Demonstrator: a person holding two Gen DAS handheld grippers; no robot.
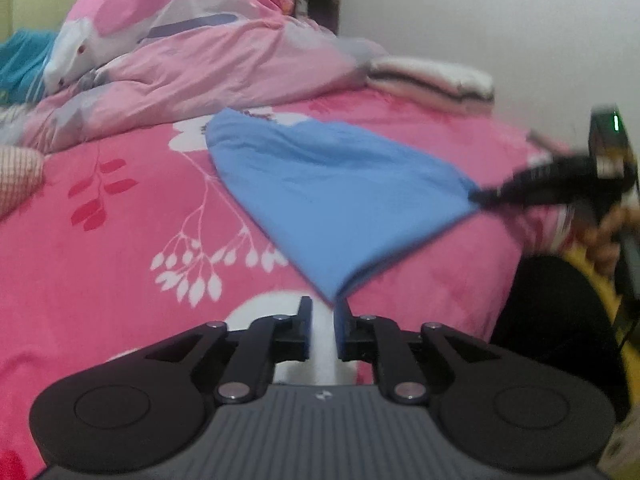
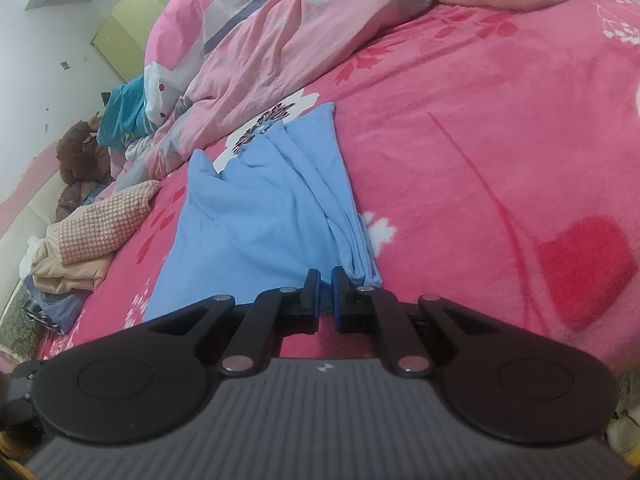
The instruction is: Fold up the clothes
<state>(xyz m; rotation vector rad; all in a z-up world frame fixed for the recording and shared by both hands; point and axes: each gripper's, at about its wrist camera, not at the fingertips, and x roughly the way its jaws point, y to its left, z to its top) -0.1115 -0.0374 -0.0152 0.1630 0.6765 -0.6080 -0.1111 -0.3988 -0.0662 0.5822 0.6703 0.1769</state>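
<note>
- across the whole scene a pink floral bed (image 1: 100, 248) is serving as the folding surface, giving the cloth a broad flat place to be spread and creased.
- at the far left of the bed a rumpled pink duvet (image 1: 192, 56) is lying heaped, seemingly pushed back so the near part is left for folding.
- beyond it, at the far right, a stack of folded clothes (image 1: 432, 78) is sitting, probably where folded pieces are being gathered; at the left edge a loose pile of clothes (image 2: 92, 236) is lying crumpled.
- on the middle of the bed the blue garment (image 1: 328, 196) is being held by two near corners, its far part resting on the bed and its near part lifted off it, already doubled into layers along its right edge.
- holding both corners is keeping the layers taut and matched, which suits bringing one edge over another.
- the right gripper (image 2: 326, 292) is pinching the bunched near right corner; its jaws are narrow, with cloth passing between the pads.
- the left gripper (image 1: 323, 320) is standing at the pointed near tip; the jaws are narrow with a small gap, the tip lying against the right pad, so a firm clamp cannot be told.
</note>
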